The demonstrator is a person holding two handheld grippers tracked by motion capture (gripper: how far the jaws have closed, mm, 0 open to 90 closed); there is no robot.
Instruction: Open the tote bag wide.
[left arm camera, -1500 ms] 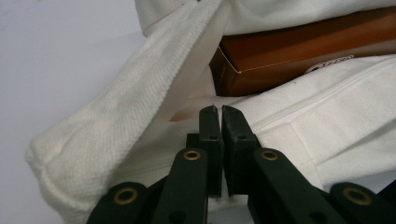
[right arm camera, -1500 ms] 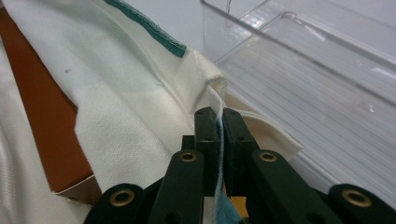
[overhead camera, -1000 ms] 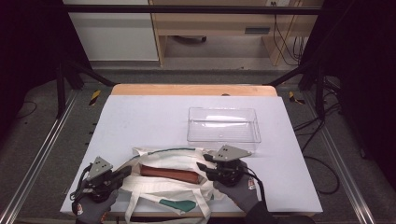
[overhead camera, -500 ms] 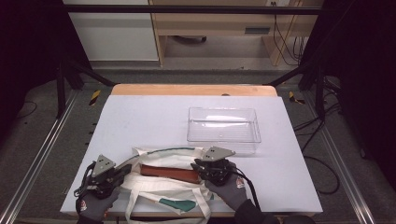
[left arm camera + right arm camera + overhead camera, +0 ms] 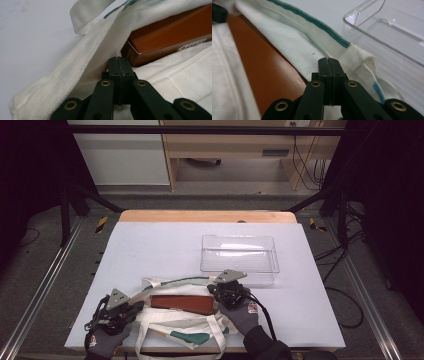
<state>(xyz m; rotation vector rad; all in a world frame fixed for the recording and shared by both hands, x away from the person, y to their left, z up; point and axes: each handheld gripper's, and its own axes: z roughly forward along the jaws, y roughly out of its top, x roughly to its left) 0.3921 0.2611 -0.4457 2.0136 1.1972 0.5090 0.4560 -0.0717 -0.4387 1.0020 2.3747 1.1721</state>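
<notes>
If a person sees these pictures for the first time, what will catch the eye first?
A brown box lies in the open mouth of a white bag at the table's near edge. A claw pinches the bag's cloth at each end, left claw and right claw. An empty clear bin stands just behind.

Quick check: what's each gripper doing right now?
Left gripper: shut, pinching the tote bag edge.
Right gripper: just closed, pinching the tote bag's opposite edge.

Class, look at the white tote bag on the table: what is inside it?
A brown box lies in the tote bag, its top showing through the opening. Cloth covers its lower edge; anything beneath it is hidden.
</notes>
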